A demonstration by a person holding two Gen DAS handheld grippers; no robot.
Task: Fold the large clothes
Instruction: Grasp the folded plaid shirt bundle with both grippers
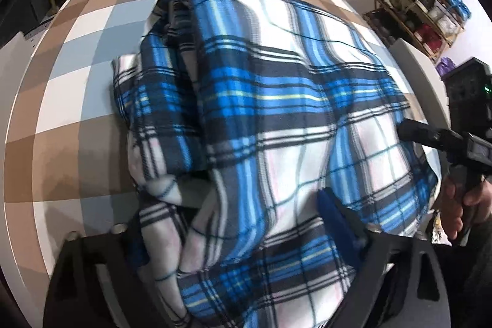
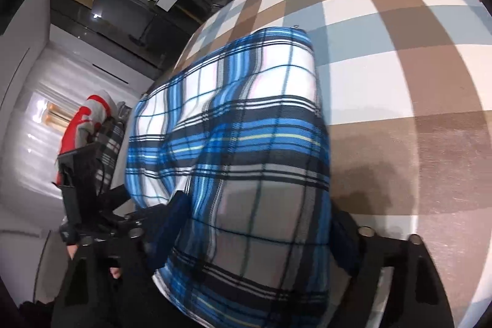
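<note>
A blue, white and navy plaid garment (image 1: pixel 261 119) lies bunched near the table's (image 1: pixel 70 100) front edge (checked tan, white and grey-blue cloth). Left gripper (image 1: pixel 233 223) and right gripper (image 2: pixel 255 239) each have jaws spread wide, fabric between them, grip unclear.

Both grippers are black, angular frames with blue finger pads (image 1: pixel 335 214), silver screws (image 2: pixel 367 231) near the base.

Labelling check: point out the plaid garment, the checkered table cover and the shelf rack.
plaid garment (image 1: pixel 276 100), left wrist view, blue band mid-cloth.
checkered table cover (image 2: pixel 399 29), right wrist view, bare white square.
shelf rack (image 1: pixel 421 5), left wrist view, middle shelves.
</note>
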